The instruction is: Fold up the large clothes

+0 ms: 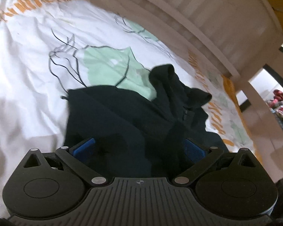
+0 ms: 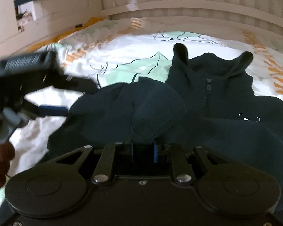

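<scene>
1. Dark sweater [image 2: 207,98], a zip-neck top with a raised collar, lies rumpled on a bed, spread over a white duvet [image 1: 28,75] printed with pale green leaves, thin black line drawings and orange stripes.

2. Its collar points toward the white slatted bed frame [image 1: 207,18] at the far edge of the mattress; a short zipper runs down from the collar, and a small white mark shows on the chest in the right wrist view.

3. Right gripper [image 2: 143,151] is drawn in narrow, its blue pads close together and pinching a fold of the sweater's fabric, which bulges up into a rounded hump just ahead of the fingers.

4. Left gripper [image 1: 139,148] stands with its jaws wide, blue pads [image 1: 84,146] set well apart on either side of the dark cloth; the sweater lies between and beneath them, with neither pad seen pressing on it.

5. In the right wrist view the left gripper [image 2: 66,98] appears blurred at the left side, its spread fingers reaching to the sweater's near left edge, just beside the fabric.

6. A dark red sleeve [image 2: 0,162] of the person shows at the lower left of that view.

7. Beyond the bed frame, pale furniture and a patch of colourful items sit blurred, too indistinct to identify.
</scene>
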Available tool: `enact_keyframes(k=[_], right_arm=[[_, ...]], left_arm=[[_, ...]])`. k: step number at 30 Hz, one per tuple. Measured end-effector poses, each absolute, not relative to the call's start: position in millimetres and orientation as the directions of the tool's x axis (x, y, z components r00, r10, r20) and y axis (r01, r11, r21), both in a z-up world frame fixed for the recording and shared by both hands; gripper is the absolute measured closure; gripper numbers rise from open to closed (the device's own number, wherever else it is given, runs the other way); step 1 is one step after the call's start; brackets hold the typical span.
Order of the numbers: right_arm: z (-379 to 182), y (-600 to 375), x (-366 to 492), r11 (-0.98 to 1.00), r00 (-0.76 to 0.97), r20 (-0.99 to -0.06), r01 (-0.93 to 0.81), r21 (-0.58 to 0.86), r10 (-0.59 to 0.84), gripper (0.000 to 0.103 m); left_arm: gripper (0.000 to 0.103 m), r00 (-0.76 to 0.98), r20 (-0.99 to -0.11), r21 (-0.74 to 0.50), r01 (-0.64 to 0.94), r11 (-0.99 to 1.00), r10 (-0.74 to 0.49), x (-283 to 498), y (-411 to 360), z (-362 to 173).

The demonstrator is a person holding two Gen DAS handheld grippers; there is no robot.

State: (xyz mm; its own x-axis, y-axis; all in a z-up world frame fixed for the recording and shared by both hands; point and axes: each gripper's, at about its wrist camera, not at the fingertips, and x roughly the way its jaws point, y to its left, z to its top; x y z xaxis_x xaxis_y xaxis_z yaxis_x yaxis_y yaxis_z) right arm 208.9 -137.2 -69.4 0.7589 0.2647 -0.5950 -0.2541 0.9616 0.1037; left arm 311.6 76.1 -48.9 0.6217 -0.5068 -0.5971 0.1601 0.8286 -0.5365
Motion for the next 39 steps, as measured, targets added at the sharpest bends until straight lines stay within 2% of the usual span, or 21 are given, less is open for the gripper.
enact_keyframes(k=[4, 8, 9, 16, 22, 24, 25, 26, 28, 31, 34, 39], right_arm=[[-78, -122, 203, 0.962, 0.767, -0.593, -0.271, 0.044, 0.243, 0.068], [-84, -112, 198, 0.938, 0.741, -0.597, -0.340, 0.059, 0.306, 0.039], [-84, -111, 194, 0.932, 0.736, -0.594, -0.356, 0.070, 0.325, 0.036], [-73, -128, 160, 0.928, 0.746, -0.570, -0.364, 0.085, 0.345, 0.036], [-69, -191, 122, 0.972, 0.782, -0.581, -0.223, 0.077, 0.226, 0.034], [-69, -216, 110, 0.987, 0.796, -0.585, -0.151, 0.052, 0.152, 0.034], [-69, -226, 105, 0.993, 0.801, -0.588, -0.114, 0.040, 0.116, 0.034], [-69, -238, 101, 0.997, 0.803, -0.591, -0.074, 0.031, 0.078, 0.034], [-72, -260, 98, 1.000, 0.802, -0.597, 0.011, 0.018, 0.002, 0.034], [-73, -286, 96, 0.992, 0.797, -0.595, 0.126, -0.008, -0.106, 0.034], [-73, -303, 100, 0.979, 0.792, -0.582, 0.198, -0.040, -0.184, 0.032], [-71, -323, 112, 0.967, 0.789, -0.566, 0.246, -0.067, -0.240, 0.031]], left_arm=[[0.001, 0.608, -0.585, -0.553, 0.186, 0.812, -0.537, 310, 69, -50], [0.001, 0.607, -0.571, -0.577, 0.181, 0.796, -0.552, 312, 71, -51], [0.001, 0.605, -0.576, -0.578, 0.175, 0.797, -0.551, 313, 70, -52], [0.001, 0.564, -0.652, -0.524, 0.150, 0.839, -0.508, 315, 65, -64], [0.003, 0.541, -0.701, -0.455, 0.163, 0.875, -0.465, 310, 55, -67], [0.017, 0.522, -0.703, -0.469, 0.170, 0.867, -0.483, 311, 52, -70], [0.033, 0.506, -0.706, -0.481, 0.170, 0.860, -0.495, 312, 51, -72], [0.056, 0.503, -0.703, -0.489, 0.171, 0.856, -0.502, 312, 51, -74], [0.096, 0.516, -0.688, -0.501, 0.172, 0.848, -0.511, 311, 52, -77], [0.096, 0.543, -0.642, -0.552, 0.163, 0.818, -0.541, 310, 58, -73], [0.096, 0.616, -0.584, -0.530, 0.202, 0.823, -0.528, 309, 62, -54], [0.096, 0.630, -0.596, -0.514, 0.177, 0.839, -0.498, 314, 64, -51]])
